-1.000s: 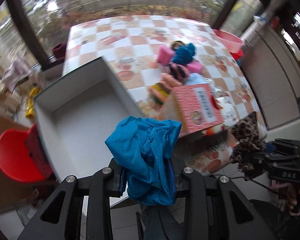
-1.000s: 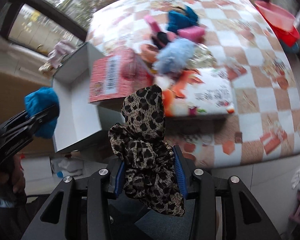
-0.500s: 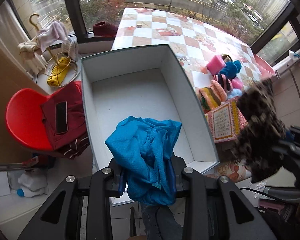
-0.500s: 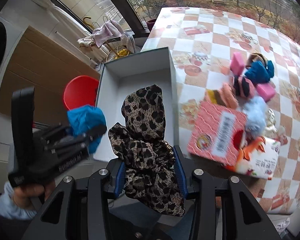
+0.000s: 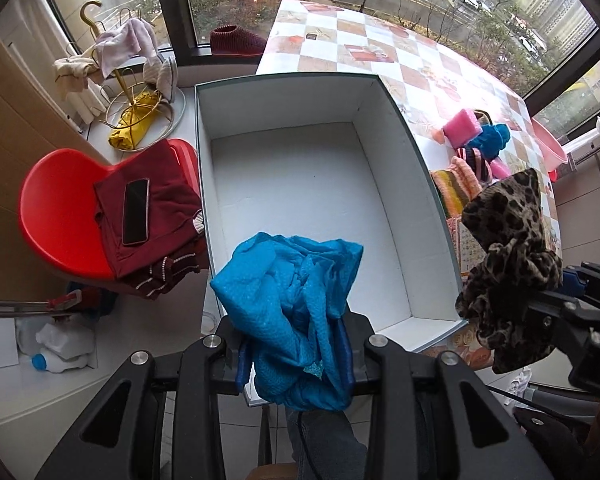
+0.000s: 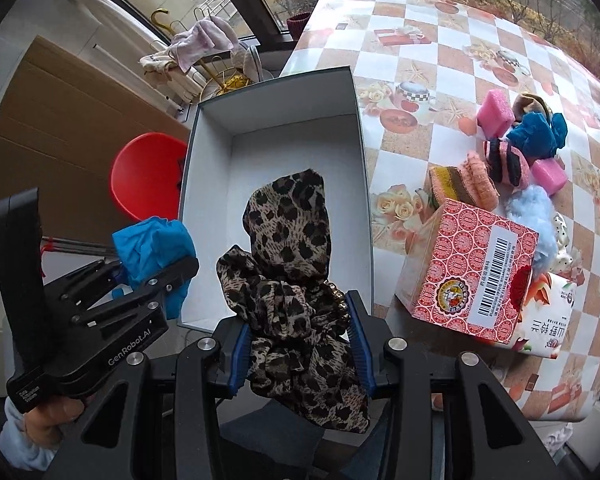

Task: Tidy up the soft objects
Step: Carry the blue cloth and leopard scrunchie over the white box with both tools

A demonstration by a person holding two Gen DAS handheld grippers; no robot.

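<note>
Left wrist: left gripper (image 5: pixel 296 354) pinching blue cloth (image 5: pixel 290 300), white box (image 5: pixel 400 168) ahead | right gripper (image 6: pixel 298 330) pinching leopard-print scrunchie (image 6: pixel 292 280)

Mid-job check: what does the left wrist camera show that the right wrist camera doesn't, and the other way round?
Only the left wrist view shows the black phone on dark red clothing on the red chair.

Only the right wrist view shows the red patterned carton and fluffy light blue puff.

Both show the open white box, the crumpled blue cloth and the leopard-print fabric, each clamped in a claw.
</note>
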